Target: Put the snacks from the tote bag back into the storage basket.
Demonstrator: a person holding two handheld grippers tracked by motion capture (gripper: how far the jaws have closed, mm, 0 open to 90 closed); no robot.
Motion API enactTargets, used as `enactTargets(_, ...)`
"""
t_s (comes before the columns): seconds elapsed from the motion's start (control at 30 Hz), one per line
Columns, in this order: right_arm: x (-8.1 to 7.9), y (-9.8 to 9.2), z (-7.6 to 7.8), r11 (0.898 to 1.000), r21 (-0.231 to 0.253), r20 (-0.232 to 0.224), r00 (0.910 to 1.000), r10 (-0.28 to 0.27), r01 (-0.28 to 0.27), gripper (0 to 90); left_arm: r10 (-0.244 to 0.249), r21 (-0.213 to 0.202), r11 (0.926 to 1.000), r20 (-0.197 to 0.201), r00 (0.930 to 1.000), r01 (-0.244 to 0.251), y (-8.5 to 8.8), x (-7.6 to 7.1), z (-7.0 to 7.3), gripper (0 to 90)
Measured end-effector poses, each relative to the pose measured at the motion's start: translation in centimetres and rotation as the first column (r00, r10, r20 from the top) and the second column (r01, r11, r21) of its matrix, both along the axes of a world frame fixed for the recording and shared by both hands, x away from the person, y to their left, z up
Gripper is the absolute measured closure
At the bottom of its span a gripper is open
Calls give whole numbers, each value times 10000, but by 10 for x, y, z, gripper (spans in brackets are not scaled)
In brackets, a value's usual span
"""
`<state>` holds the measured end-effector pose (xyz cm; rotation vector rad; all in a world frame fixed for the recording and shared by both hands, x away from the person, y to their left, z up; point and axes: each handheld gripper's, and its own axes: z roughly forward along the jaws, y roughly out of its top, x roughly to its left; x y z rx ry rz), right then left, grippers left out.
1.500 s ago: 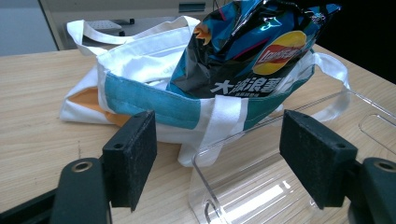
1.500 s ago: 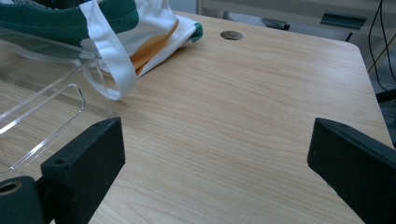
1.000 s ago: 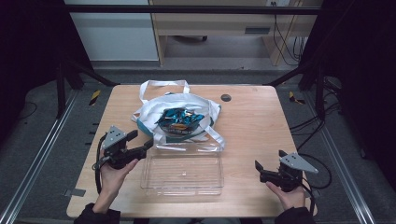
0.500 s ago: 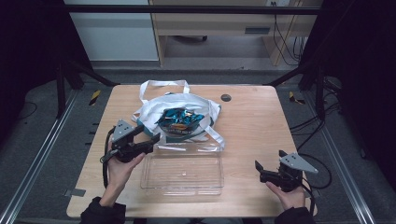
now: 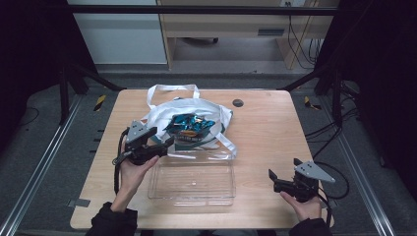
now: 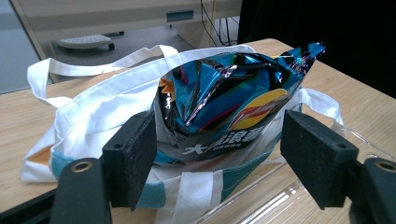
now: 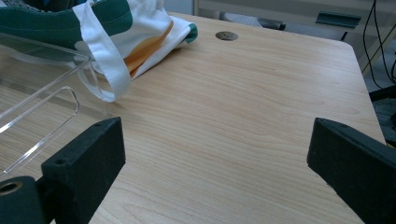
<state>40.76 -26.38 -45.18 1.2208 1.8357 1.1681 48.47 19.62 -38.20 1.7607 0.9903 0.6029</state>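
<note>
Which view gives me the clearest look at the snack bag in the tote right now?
The left gripper view: the snack bag sits close up between the open left gripper jaws, sticking out of the white tote. The high view shows it small and from above. The right gripper view catches just the tote's edge.

The light wooden counter [image 5: 265,142] is seen whole from above its near edge, facing forward and down. The white cloth tote bag [image 6: 93,109] is viewed closely, low, from the left claw's camera. The bag's strap and the clear plastic tray [image 7: 32,93] are shared with the right claw's low view.
</note>
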Motion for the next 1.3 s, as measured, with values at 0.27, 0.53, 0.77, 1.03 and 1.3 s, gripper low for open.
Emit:
enactTargets(0.27, 0, 0, 0, 10000, 17, -49, 10000, -23, 23, 46, 94, 224, 9997, -135, 9999, -91, -4, 10, -5, 268)
enactTargets(0.53, 1, 1, -1, 10000, -24, -67, 10000, -5, 5, 46, 185, 304, 9994, -252, 9995, -177, -5, 17, -9, 299)
enactTargets(0.77, 1, 0, -1, 10000, -50, -104, 9999, -9, 9, 46, 164, 447, 9989, -226, 9996, -154, -10, 23, -10, 347)
enactTargets(1.03, 2, 1, -2, 10000, -69, -115, 9999, 9, -10, 46, 181, 458, 9988, -278, 9994, -168, -14, 32, -13, 410)
enactTargets(1.3, 2, 1, -3, 10000, -81, -154, 9999, 18, -19, 46, 116, 405, 9991, -489, 9987, -96, -17, 35, -14, 550)
